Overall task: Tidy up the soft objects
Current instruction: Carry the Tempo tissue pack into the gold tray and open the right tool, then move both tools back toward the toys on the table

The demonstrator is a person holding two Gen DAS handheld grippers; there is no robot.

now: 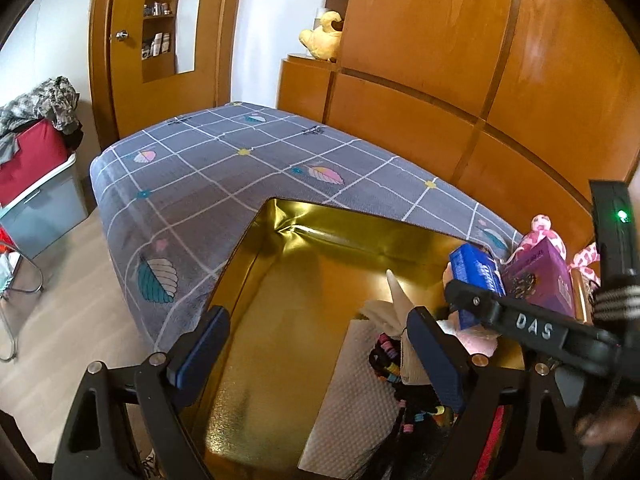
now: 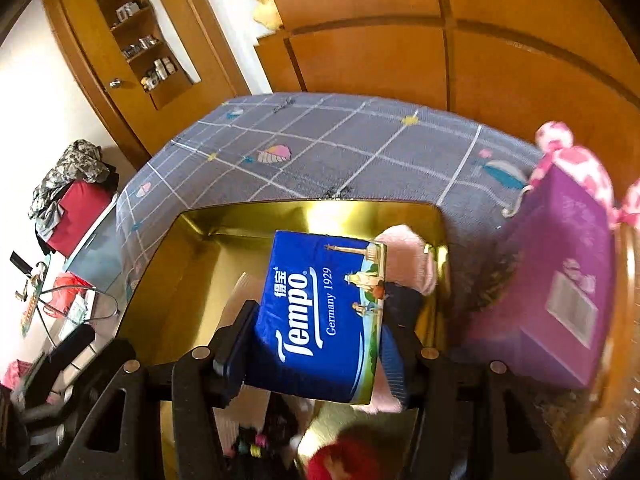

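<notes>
A gold-lined box [image 1: 256, 236] lies open on the bed. Inside it are a white towel [image 1: 360, 392], a black item with coloured beads [image 1: 386, 360] and a pink soft piece [image 2: 408, 256]. My left gripper [image 1: 320, 352] hangs open over the box's bare floor with nothing between its fingers. My right gripper [image 2: 316, 352] is shut on a blue Tempo tissue pack [image 2: 324, 312], held above the right side of the box [image 2: 188, 216]. In the left wrist view the same pack [image 1: 476, 276] enters from the right.
A purple box [image 2: 560, 280] and a pink-and-white plush [image 2: 576, 160] sit right of the gold box. The bed's grey checked sheet [image 1: 240, 160] spreads behind. Wooden panels stand at the back, a yellow plush [image 1: 324, 36] on a ledge, and a storage bin [image 1: 40, 200] on the floor at left.
</notes>
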